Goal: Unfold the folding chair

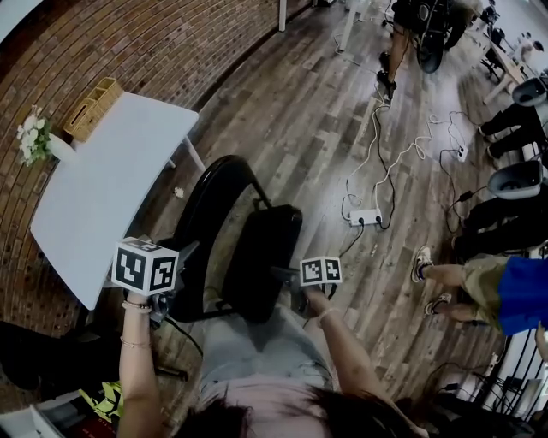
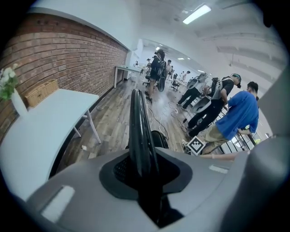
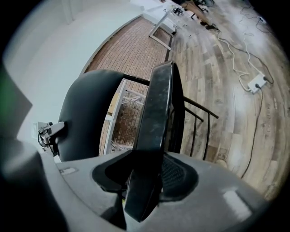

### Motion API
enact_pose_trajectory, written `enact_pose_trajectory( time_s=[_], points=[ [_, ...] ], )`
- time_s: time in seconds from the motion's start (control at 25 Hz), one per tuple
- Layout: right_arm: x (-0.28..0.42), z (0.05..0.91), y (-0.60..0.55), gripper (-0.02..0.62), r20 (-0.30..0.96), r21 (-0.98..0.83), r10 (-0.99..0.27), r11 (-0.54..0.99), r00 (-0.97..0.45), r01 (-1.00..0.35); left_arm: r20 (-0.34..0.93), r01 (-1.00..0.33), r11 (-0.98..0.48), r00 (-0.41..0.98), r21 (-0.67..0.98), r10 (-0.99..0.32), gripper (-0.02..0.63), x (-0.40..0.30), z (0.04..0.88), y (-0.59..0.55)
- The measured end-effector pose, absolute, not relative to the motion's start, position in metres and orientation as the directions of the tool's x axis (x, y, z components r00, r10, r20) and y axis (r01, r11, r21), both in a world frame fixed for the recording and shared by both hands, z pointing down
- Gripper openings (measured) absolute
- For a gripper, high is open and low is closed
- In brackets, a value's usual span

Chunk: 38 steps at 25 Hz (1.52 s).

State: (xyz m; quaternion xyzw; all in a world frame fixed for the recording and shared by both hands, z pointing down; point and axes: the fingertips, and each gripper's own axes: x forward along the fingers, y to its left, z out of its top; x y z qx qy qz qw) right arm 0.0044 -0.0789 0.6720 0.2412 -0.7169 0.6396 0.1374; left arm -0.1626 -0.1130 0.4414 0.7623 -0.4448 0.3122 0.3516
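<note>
Nearest in the head view, the person's forearms [image 1: 137, 368] reached forward, each hand carrying a gripper. Just ahead, the left gripper [image 1: 178, 261] was clamped narrowly on the thin curved rim of the backrest [image 1: 199, 222]. Its own view showed that black rim wedged between the pads. The right gripper [image 1: 289, 277] held the edge of the seat [image 1: 270, 239] with its jaws set wider, and the panel filled the gap in that gripper's view.

The folding chair [image 1: 265, 282] stood on the wooden floor [image 1: 300, 128] just beside the white table [image 1: 103, 197], with seat and backrest apart. Only the right gripper view showed the chair's thin metal bars [image 3: 199, 129] beyond the seat. Only the head view showed the power strip [image 1: 366, 217] and its cables [image 1: 385, 162] farther out. The left gripper view alone showed several people [image 2: 213, 97] standing down the room, and a ceiling light [image 2: 197, 13].
</note>
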Motion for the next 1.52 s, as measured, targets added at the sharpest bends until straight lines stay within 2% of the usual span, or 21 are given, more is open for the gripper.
enact_pose_trajectory(
  time_s=[0.8, 1.52],
  points=[
    [0.034, 0.700, -0.070, 0.181, 0.517, -0.851, -0.148, 0.020, -0.843, -0.525, 0.777, -0.889, -0.347, 0.438, 0.299, -0.453, 0.083, -0.216, 0.465, -0.128],
    [0.025, 0.707, -0.073, 0.183, 0.538, -0.837, -0.187, 0.003, -0.822, -0.548, 0.757, -0.867, -0.343, 0.488, 0.361, -0.434, 0.084, -0.257, 0.481, -0.137]
  ],
)
